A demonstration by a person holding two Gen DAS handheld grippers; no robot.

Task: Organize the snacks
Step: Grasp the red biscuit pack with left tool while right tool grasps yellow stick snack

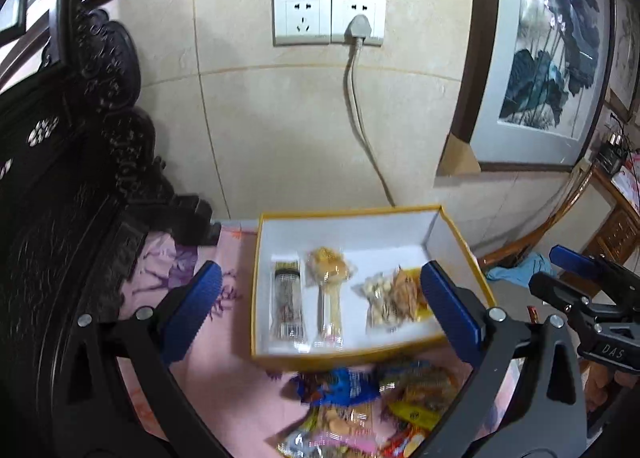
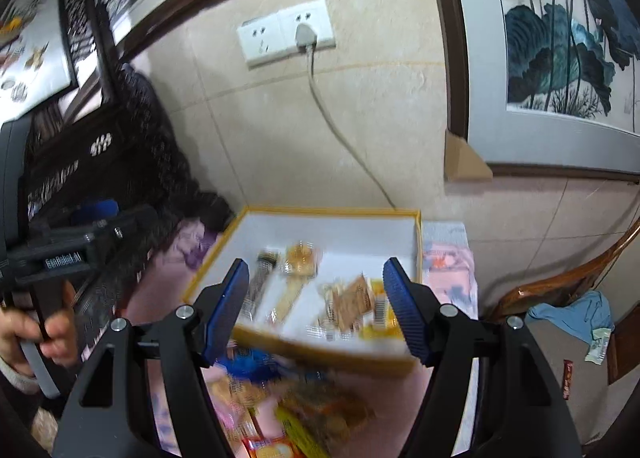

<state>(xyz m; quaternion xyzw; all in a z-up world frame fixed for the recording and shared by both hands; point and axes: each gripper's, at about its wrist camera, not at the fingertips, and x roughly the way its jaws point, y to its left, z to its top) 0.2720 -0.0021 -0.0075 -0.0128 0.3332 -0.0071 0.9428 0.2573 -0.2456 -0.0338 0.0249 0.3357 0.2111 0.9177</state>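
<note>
A white box with a yellow rim (image 1: pixel 360 234) lies on a pink cloth against the wall. Inside it lie a dark striped packet (image 1: pixel 286 298), a clear packet with a round yellow biscuit (image 1: pixel 326 270) and a few nut and cracker packets (image 1: pixel 394 294). A heap of loose snack packets (image 1: pixel 360 398) lies in front of the box. My left gripper (image 1: pixel 319 266) hovers open above the heap, nothing between its pads. My right gripper (image 2: pixel 315 261) is also open and empty, over the box (image 2: pixel 352 234) and the blurred heap (image 2: pixel 304 406).
Dark carved wooden furniture (image 1: pixel 80 177) stands close on the left. On the tiled wall behind are a socket with a plug (image 1: pixel 360 23) and a hanging cable. A framed painting (image 1: pixel 552 49) leans at the right. A wooden chair with a blue cloth (image 2: pixel 572 314) stands to the right.
</note>
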